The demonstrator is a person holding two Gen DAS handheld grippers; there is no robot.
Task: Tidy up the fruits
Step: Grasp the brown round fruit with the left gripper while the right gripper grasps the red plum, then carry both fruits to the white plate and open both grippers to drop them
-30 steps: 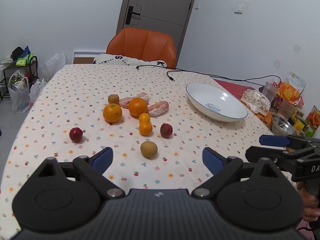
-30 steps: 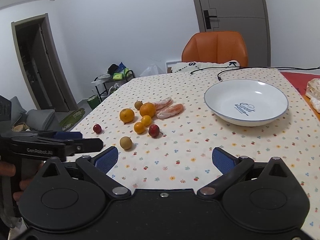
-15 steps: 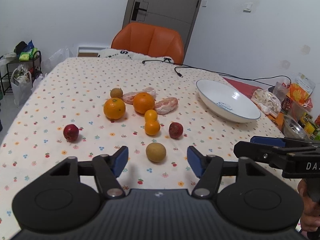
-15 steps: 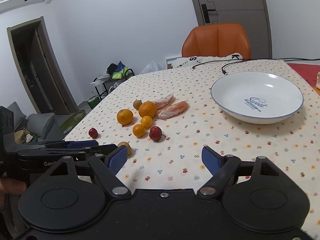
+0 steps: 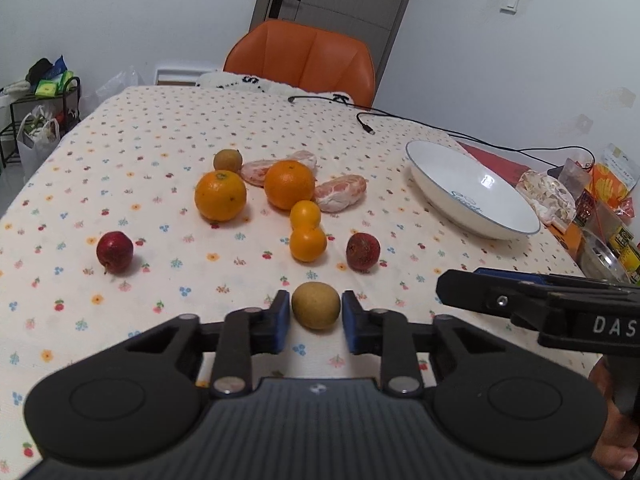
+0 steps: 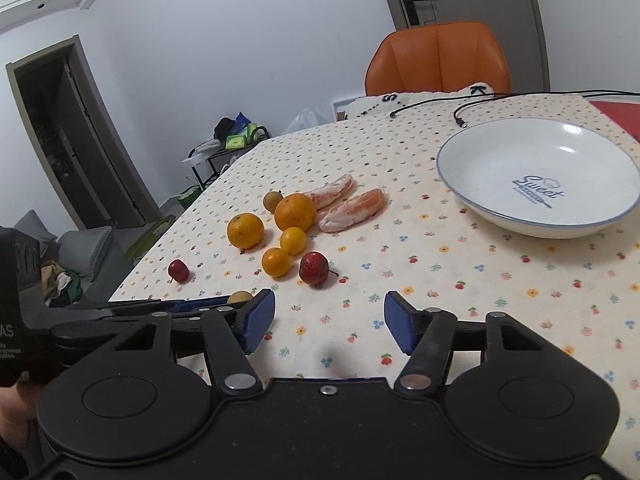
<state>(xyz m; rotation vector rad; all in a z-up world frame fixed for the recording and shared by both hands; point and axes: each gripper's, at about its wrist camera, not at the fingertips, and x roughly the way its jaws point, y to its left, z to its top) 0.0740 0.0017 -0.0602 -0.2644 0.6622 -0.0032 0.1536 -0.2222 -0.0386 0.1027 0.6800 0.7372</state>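
Plate: white plate (image 5: 500, 216) with a thin blue rim and blue lettering inside; nothing lies in it; it sits ahead and to the right of the left gripper's jaws.
Left gripper: left gripper (image 5: 315, 314) has its blue pads close on either side of the brown-yellow fruit (image 5: 316, 310); a thin gap shows at the left pad, so I cannot tell whether it is gripped.
Right gripper: right gripper (image 6: 329, 322), jaws apart, only tablecloth (image 6: 460, 280) between them.
Look of the fruit: round, dull brown-yellow skin, resting on the cloth.
Ahead of the left jaws: two small oranges (image 5: 307, 232) touching, two large oranges (image 5: 256, 192), two peeled segments (image 5: 340, 192), two dark red fruits (image 5: 363, 252), one further brown-yellow fruit beyond the large oranges.
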